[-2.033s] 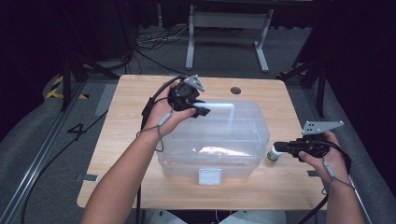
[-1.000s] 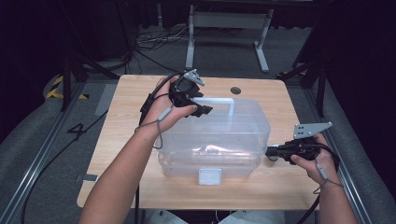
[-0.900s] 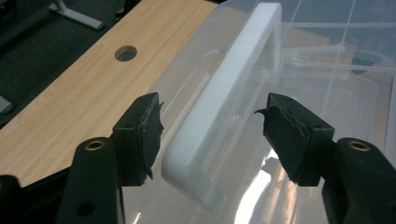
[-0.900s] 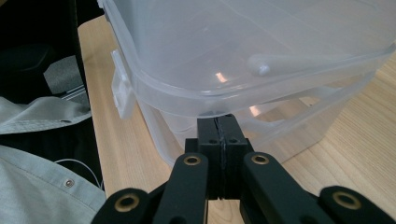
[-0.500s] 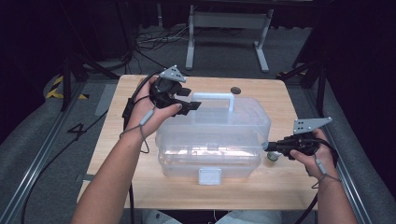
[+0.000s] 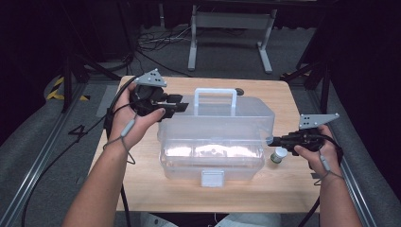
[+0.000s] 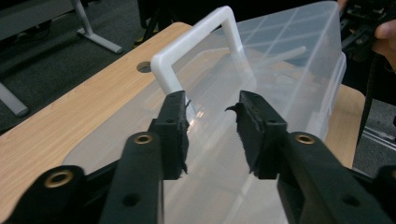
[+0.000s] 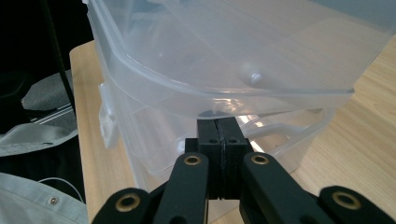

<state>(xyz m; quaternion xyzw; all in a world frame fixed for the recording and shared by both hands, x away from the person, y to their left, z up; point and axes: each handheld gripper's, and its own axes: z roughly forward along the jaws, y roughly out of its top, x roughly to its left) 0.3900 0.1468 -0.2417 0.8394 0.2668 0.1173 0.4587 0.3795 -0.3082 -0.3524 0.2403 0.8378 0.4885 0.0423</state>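
Note:
A clear plastic box (image 6: pixel 213 151) with a clear lid (image 7: pixel 280 60) and an upright white handle (image 6: pixel 215 94) stands mid-table. My left gripper (image 6: pixel 182 105) hovers at the lid's far left corner and points toward the handle (image 7: pixel 196 42). Its jaws have just been closing and stand half apart, and nothing is between the left gripper's (image 7: pixel 210 105) fingers. My right gripper (image 6: pixel 274 140) is shut at the box's right end. In the right gripper view the gripper (image 8: pixel 223 123) has its tips tucked under the lid's overhanging rim (image 8: pixel 224 88), with nothing seen between them.
A small jar with a white cap (image 6: pixel 279 155) stands on the wooden table (image 6: pixel 142 189) beside the box, just below my right gripper. A dark round hole (image 6: pixel 240 91) sits in the tabletop behind the handle. Cables and a metal stand lie on the floor beyond.
My left gripper has drawn back to the left, off the white handle, which now stands free and upright. Its jaws are narrower than before. The right gripper has barely moved.

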